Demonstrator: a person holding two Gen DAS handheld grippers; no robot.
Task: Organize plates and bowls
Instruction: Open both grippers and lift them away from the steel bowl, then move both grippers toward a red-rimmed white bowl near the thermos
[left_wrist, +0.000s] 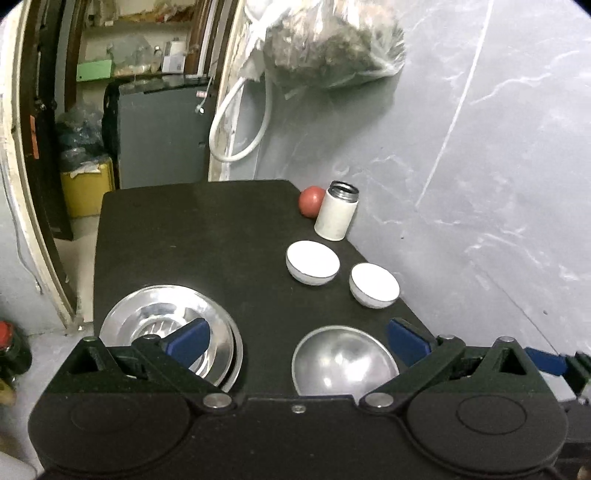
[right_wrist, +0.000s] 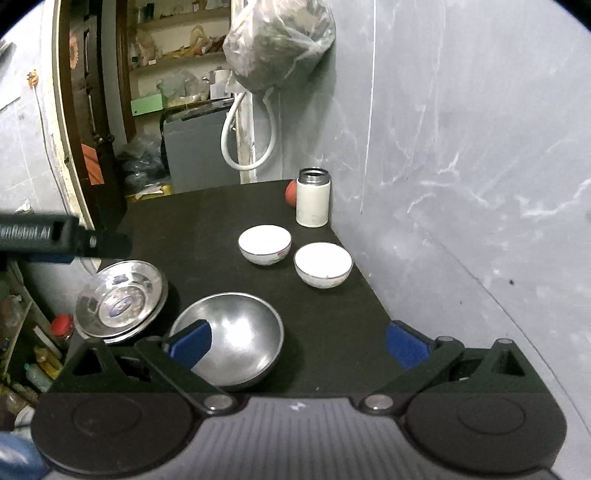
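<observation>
Both grippers hover spread wide and empty over the black table (right_wrist: 207, 210).
Stacked steel plates (right_wrist: 120, 297) overhang the left edge; steel bowl (right_wrist: 231, 334) sits beside them; two white bowls (right_wrist: 264, 243) and a flask (right_wrist: 313, 197) crowd the right wall edge.

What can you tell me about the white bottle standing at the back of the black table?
The white bottle is a short cylinder with a plain white body and a shiny metal neck that looks threaded. It has no lid on, so its mouth is open. It stands upright near the table's far right corner, close to the grey wall. A round red thing sits just behind it; whether they touch is unclear. Two white bowls sit in front, apart from it.
</observation>
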